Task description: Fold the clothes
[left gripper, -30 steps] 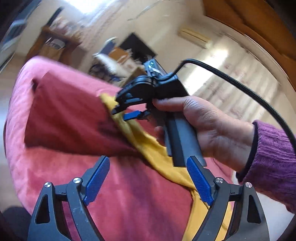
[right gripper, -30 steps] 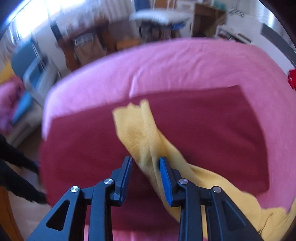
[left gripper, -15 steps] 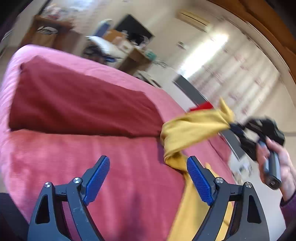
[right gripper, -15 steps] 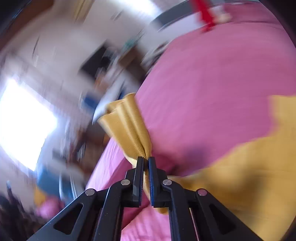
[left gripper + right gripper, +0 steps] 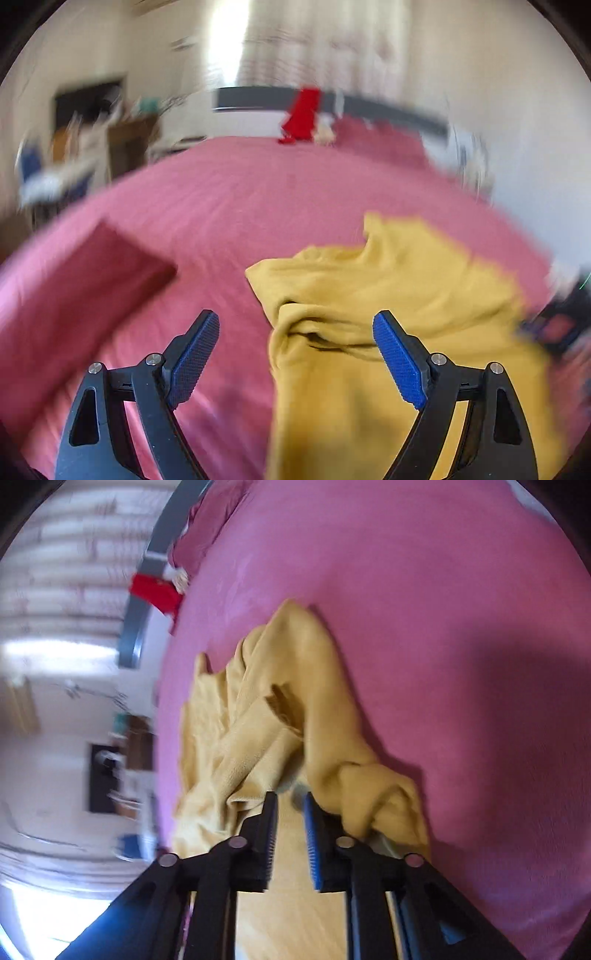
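Observation:
A yellow garment [image 5: 406, 295] lies crumpled on the pink bed cover [image 5: 258, 184]. My left gripper [image 5: 295, 319] hovers over its near left edge, jaws wide open, nothing between them. In the right wrist view the same yellow garment [image 5: 258, 720] is heaped just ahead of my right gripper [image 5: 290, 799]. Its jaws are opening, a narrow gap shows between the pads, and the cloth lies under them, not pinched. A folded dark red garment [image 5: 85, 288] rests at the left of the bed.
The bed cover [image 5: 443, 627] stretches wide and flat beyond the yellow heap. A bright red item [image 5: 303, 114] hangs at the grey headboard [image 5: 388, 107] beside a pink pillow. A dark cabinet and cluttered furniture stand off the bed's left side.
My right gripper pinched the yellow garment, carried it off the dark red piece across the bed, then parted its jaws. My left gripper swung right and rolled, staying open.

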The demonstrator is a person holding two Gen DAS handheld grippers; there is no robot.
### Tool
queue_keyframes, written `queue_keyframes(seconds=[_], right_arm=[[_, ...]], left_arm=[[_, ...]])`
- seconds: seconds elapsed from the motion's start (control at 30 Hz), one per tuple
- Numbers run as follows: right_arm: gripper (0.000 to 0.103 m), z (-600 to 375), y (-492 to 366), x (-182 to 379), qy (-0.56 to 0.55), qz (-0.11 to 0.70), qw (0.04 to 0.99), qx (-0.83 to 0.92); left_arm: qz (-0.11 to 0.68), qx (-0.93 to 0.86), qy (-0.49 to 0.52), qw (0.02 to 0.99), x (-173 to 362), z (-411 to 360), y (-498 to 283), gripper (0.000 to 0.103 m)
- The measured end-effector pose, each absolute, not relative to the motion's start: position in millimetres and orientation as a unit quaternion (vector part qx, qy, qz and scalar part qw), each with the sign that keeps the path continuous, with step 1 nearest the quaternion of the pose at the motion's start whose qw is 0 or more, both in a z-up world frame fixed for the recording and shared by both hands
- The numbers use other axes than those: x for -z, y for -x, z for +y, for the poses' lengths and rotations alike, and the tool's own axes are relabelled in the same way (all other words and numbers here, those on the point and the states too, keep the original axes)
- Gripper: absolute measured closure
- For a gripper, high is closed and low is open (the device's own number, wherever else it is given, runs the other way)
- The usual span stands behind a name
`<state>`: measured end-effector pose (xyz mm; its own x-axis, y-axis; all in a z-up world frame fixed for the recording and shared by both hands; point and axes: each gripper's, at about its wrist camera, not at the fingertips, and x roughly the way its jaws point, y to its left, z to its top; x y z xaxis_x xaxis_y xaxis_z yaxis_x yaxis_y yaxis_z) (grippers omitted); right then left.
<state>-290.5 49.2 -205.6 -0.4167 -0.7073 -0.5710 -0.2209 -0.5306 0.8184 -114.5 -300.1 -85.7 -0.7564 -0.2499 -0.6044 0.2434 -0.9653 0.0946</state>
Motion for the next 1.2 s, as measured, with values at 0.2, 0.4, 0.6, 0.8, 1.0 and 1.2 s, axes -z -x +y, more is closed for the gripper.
queue_keyframes(seconds=[0.2, 0.4, 0.6, 0.8, 1.0, 1.2], right_arm=[[0.074, 36.3, 301.3, 164.2, -0.487, -0.362, 0.214, 0.765], [0.073, 53.3, 319.9, 175.1, -0.524, -0.437, 0.182, 0.708], [0.073, 54.7, 320.6, 171.0, -0.537, -0.443, 0.131, 0.706], [0.073, 56.6, 316.5, 142.5, -0.524, -0.344, 0.149, 0.764], [0.073, 57.8, 313.7, 141.0, -0.531, -0.285, 0.163, 0.781], [0.073, 62.6, 323.4, 146.6, -0.54, -0.283, 0.159, 0.777]], left_arm=[[-0.226, 0.897, -0.354, 0.138, 119.4, -262.5, 147.1, 0.016], [-0.257, 0.891, -0.34, 0.158, 130.6, -270.5, 158.9, 0.015], [-0.122, 0.915, -0.325, 0.205, 111.0, -313.8, 159.7, 0.014], [-0.041, 0.916, -0.317, 0.243, 118.9, -337.6, 119.2, 0.014], [0.007, 0.907, -0.329, 0.264, 130.3, -343.7, 102.3, 0.014], [0.014, 0.921, -0.323, 0.218, 124.1, -337.2, 125.8, 0.014]])
